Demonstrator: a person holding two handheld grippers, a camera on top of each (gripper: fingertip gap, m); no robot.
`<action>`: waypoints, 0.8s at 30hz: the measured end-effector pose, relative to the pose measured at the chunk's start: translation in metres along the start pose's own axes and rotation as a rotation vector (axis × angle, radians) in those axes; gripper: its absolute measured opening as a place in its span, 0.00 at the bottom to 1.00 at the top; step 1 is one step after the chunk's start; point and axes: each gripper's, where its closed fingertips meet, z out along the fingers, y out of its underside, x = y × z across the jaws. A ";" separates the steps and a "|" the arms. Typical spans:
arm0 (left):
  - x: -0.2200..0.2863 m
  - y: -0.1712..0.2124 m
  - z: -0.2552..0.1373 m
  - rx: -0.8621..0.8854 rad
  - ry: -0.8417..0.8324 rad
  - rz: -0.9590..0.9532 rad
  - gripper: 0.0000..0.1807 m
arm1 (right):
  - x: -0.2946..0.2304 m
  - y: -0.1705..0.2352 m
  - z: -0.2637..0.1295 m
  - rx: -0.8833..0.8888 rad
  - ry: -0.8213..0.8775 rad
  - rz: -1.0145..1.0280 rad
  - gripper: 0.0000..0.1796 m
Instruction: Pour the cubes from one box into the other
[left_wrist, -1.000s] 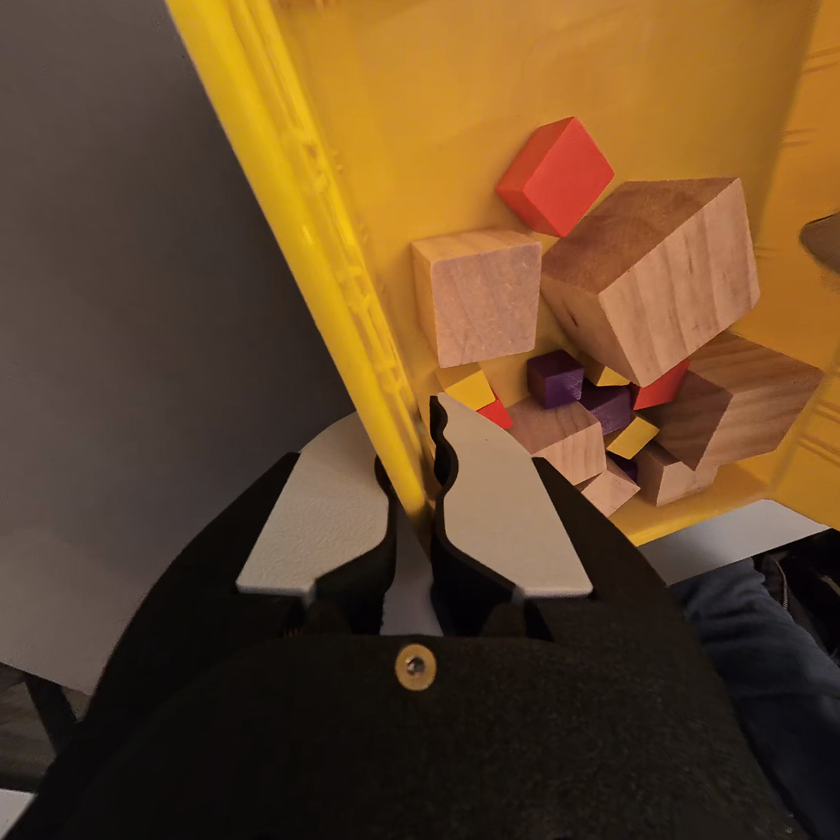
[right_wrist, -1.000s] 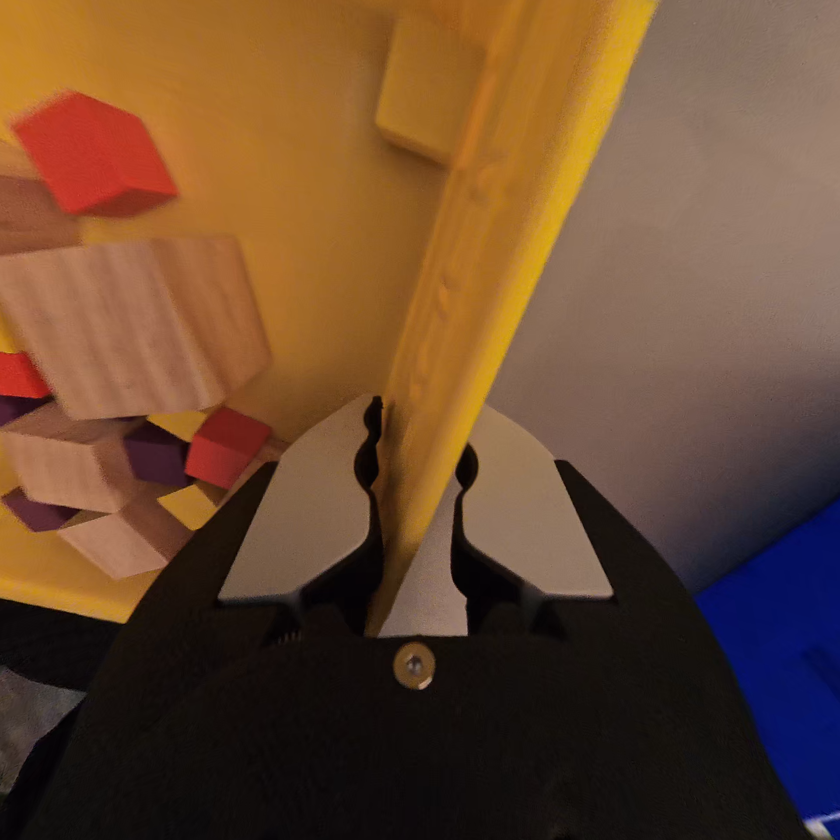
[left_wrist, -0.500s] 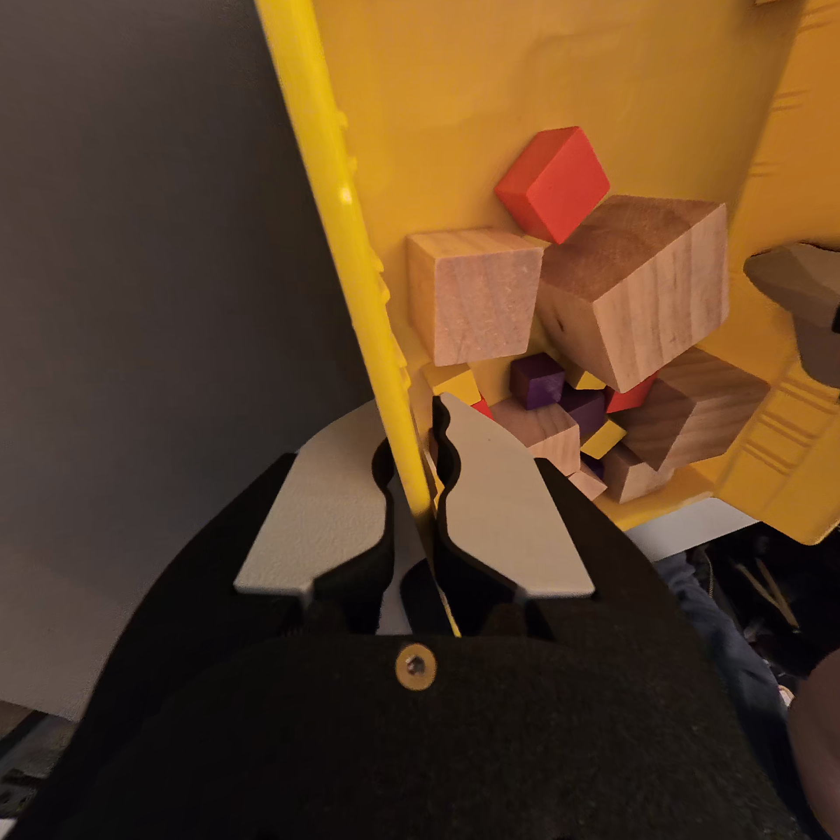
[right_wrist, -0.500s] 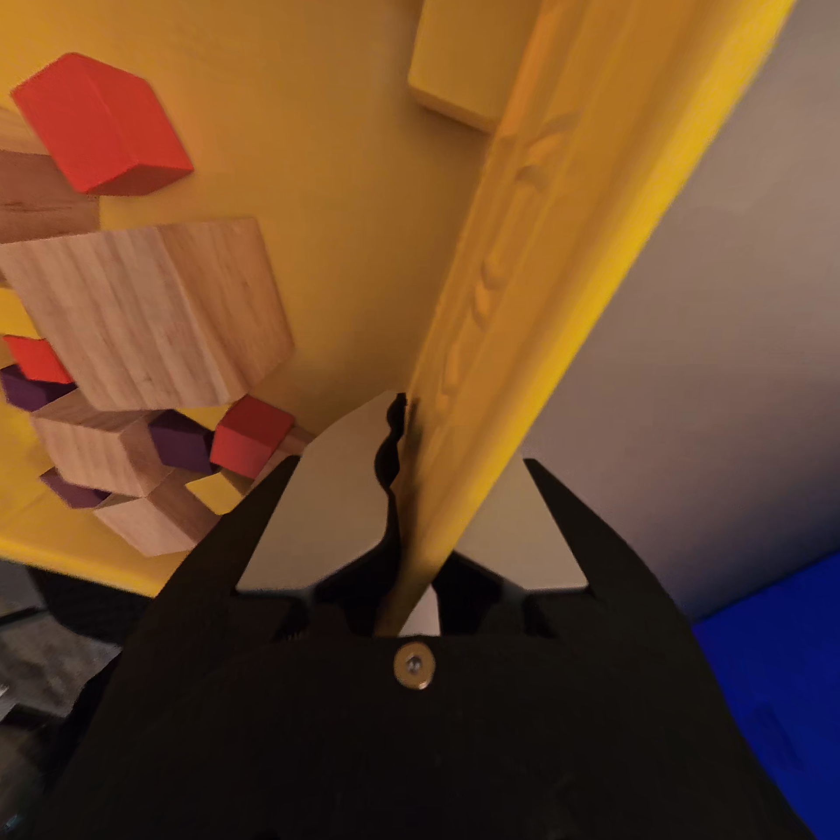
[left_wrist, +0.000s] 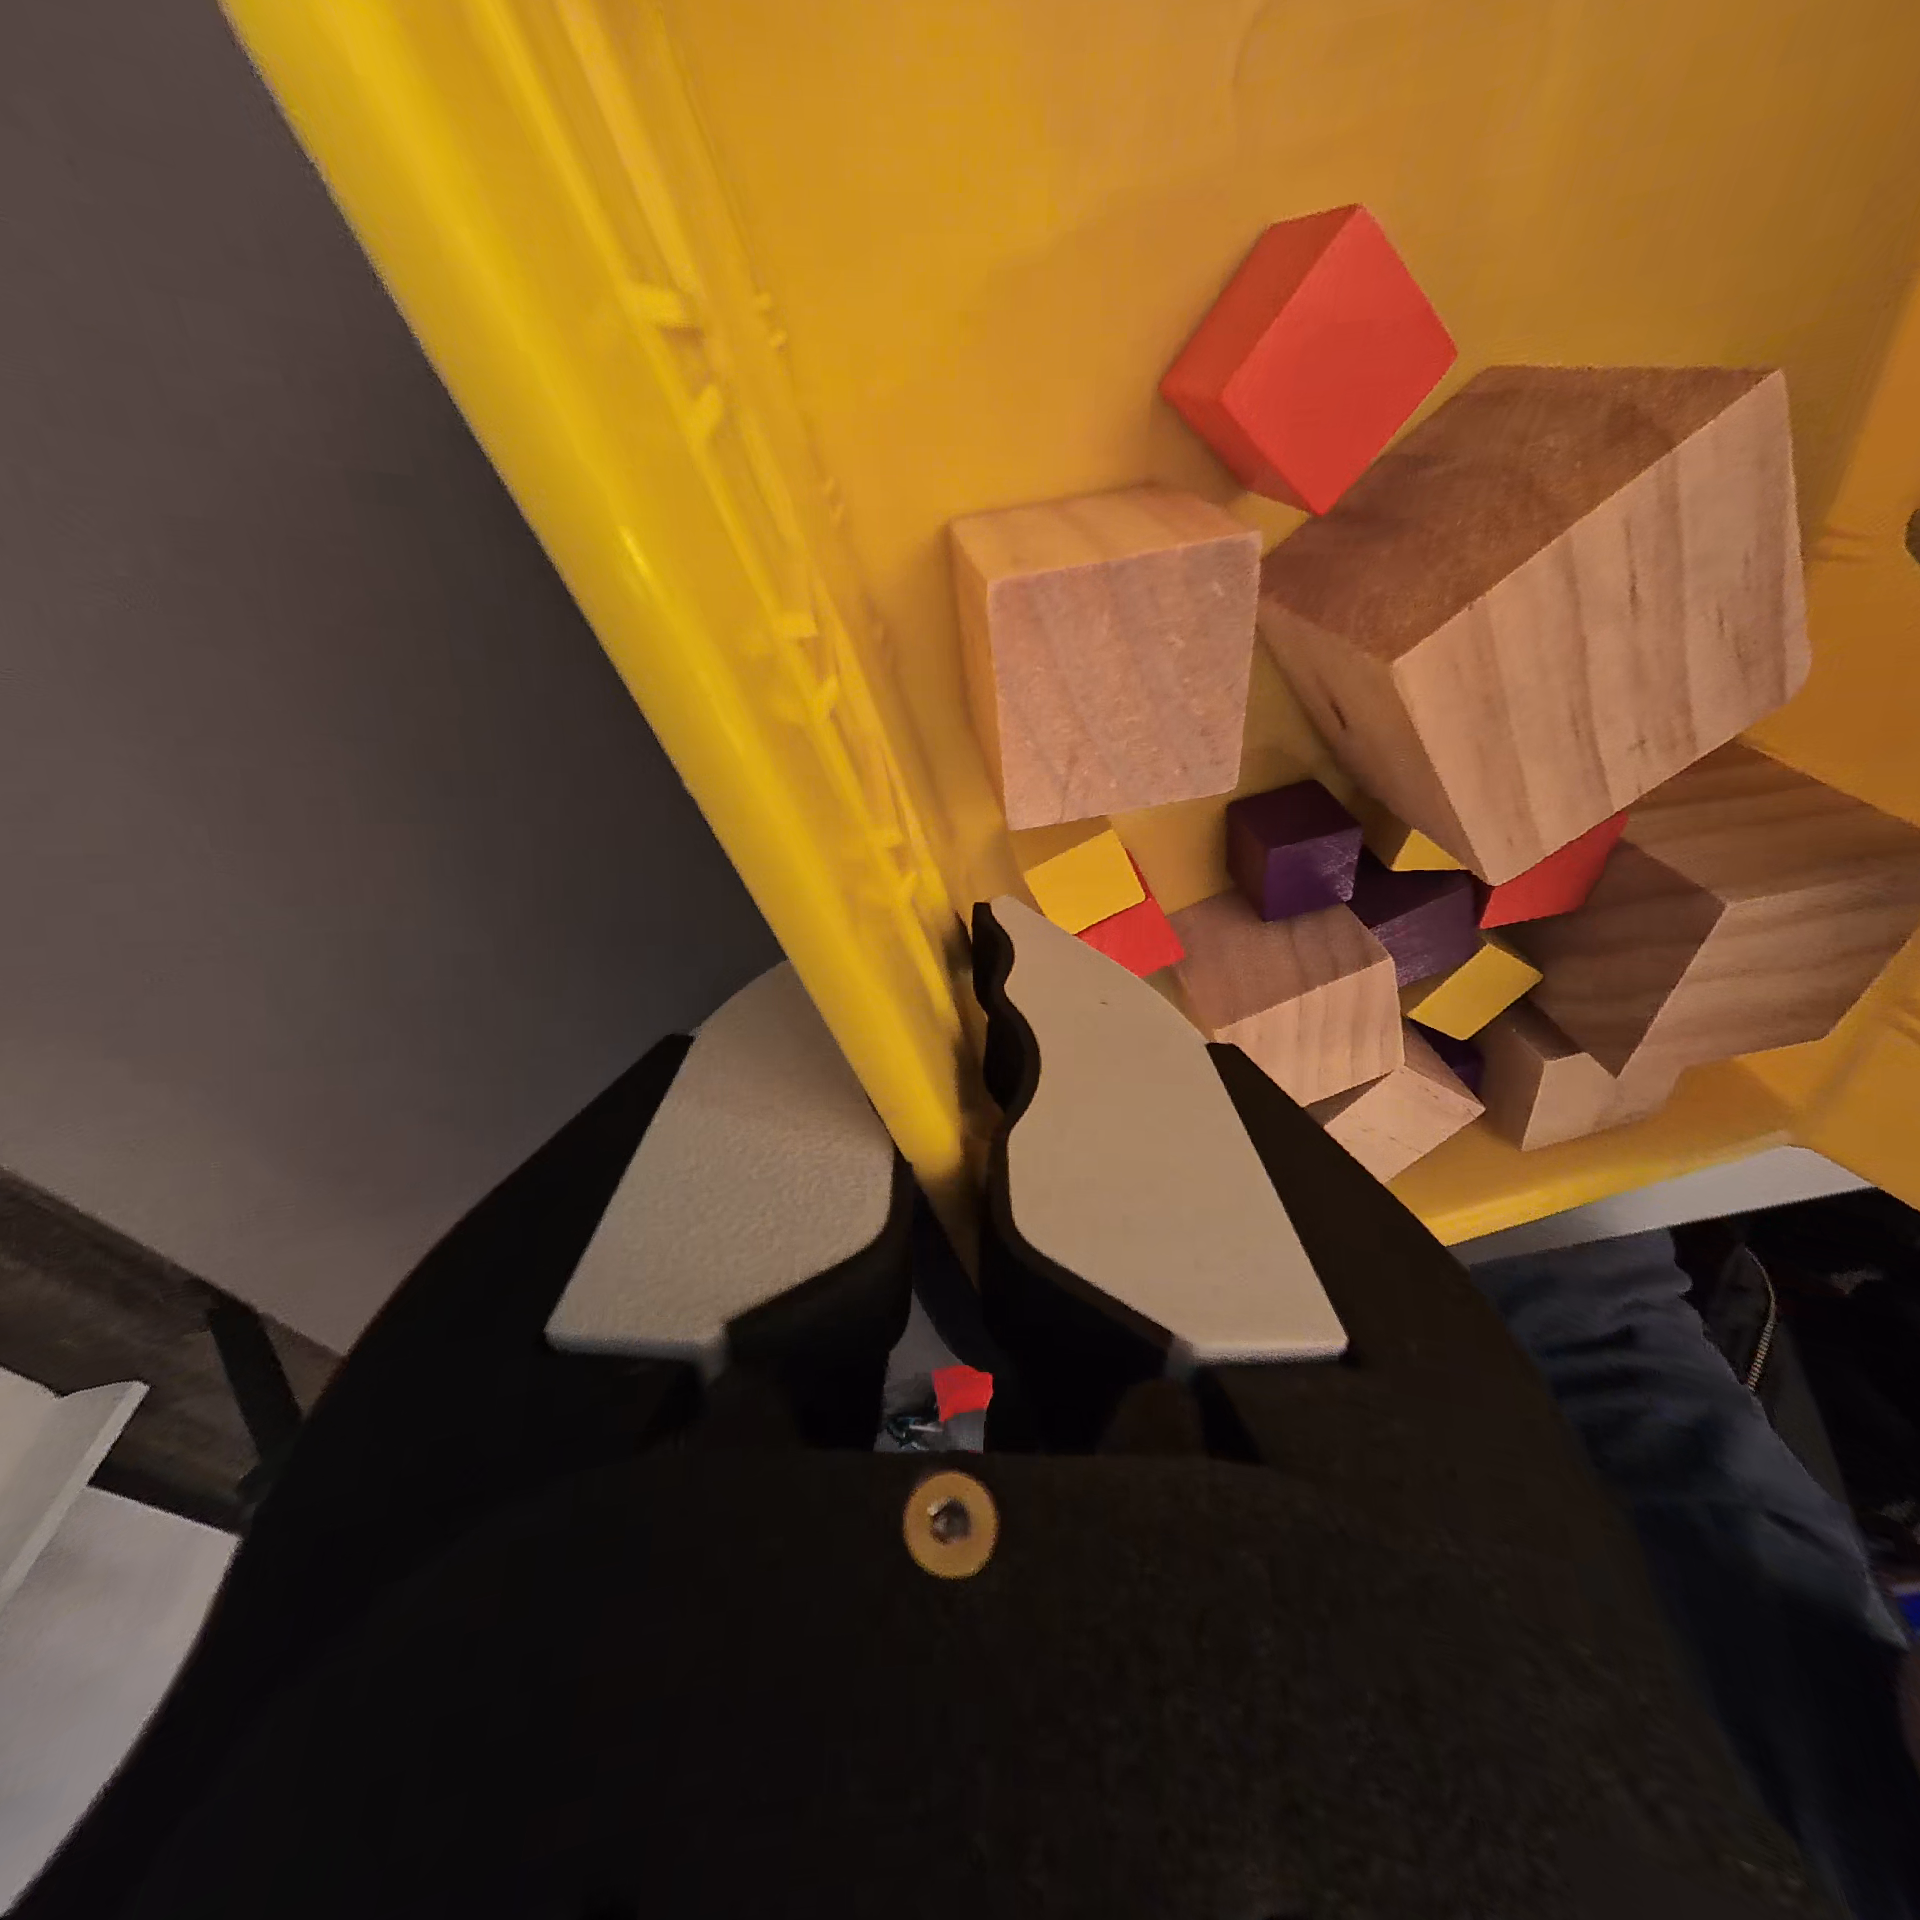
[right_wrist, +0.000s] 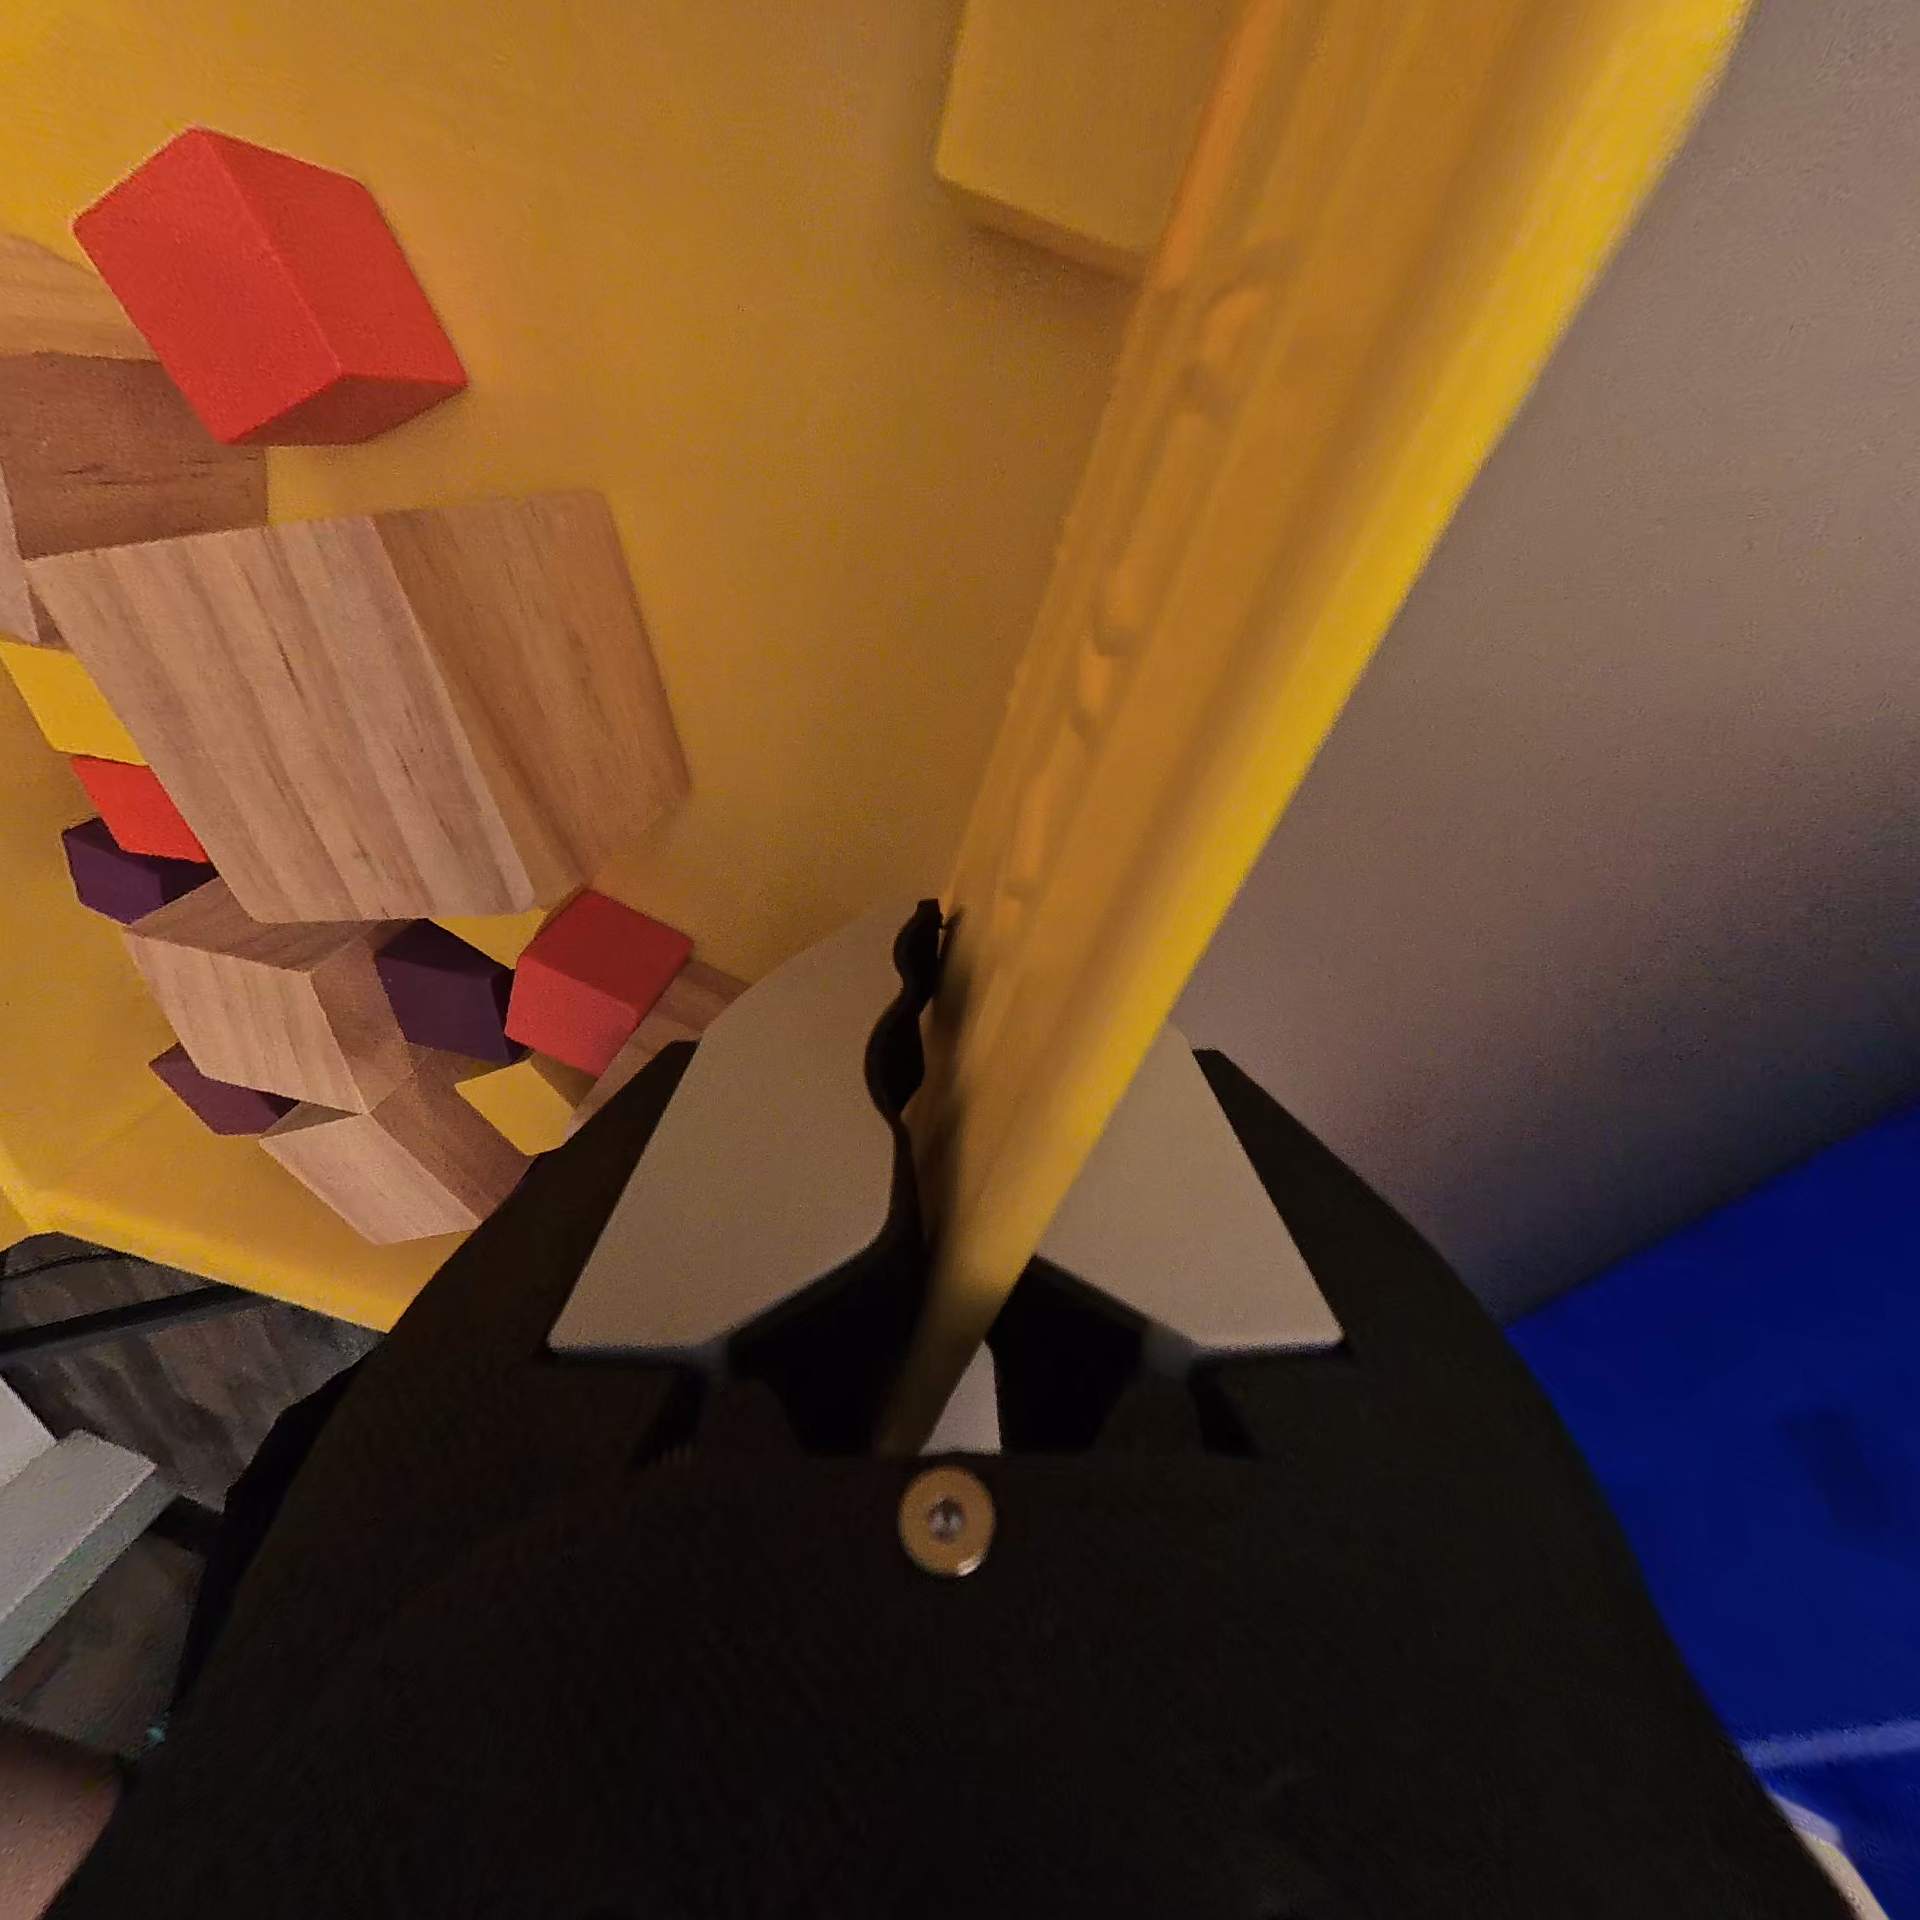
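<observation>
Change since half a second ago: the yellow box (left_wrist: 1039, 260) has swung in the left wrist view, so its ribbed outer wall shows broad beside the left gripper (left_wrist: 961, 997) where it was edge-on; the cubes (left_wrist: 1351, 790) have barely stirred.

Grip: your left gripper pinches one side wall; your right gripper (right_wrist: 961, 997) pinches the opposite wall (right_wrist: 1195, 623) — both narrowed onto thin plastic.

Contents: wooden cubes, large and small, with red, purple and yellow ones, heaped in the box's lower corner. A large red cube (right_wrist: 265, 286) sits above the heap.

Handling, as a judgement: the wall likely flexes, so keep hold low, close to the corners. The big wooden cubes look heaviest and should slide on the smooth floor all at once.

Surroundings: grey wall (left_wrist: 260, 571) beyond the box; the blue box (right_wrist: 1714, 1403) lies off its right wall.
</observation>
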 end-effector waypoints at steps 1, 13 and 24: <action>0.009 -0.004 -0.013 0.012 -0.012 0.010 0.04 | 0.006 0.001 -0.012 0.017 -0.008 0.004 0.03; 0.239 -0.089 -0.124 0.216 -0.036 0.265 0.05 | 0.193 0.071 -0.190 0.236 0.108 0.184 0.02; 0.418 -0.156 -0.098 0.396 0.153 0.449 0.05 | 0.357 0.147 -0.247 0.371 0.378 0.307 0.02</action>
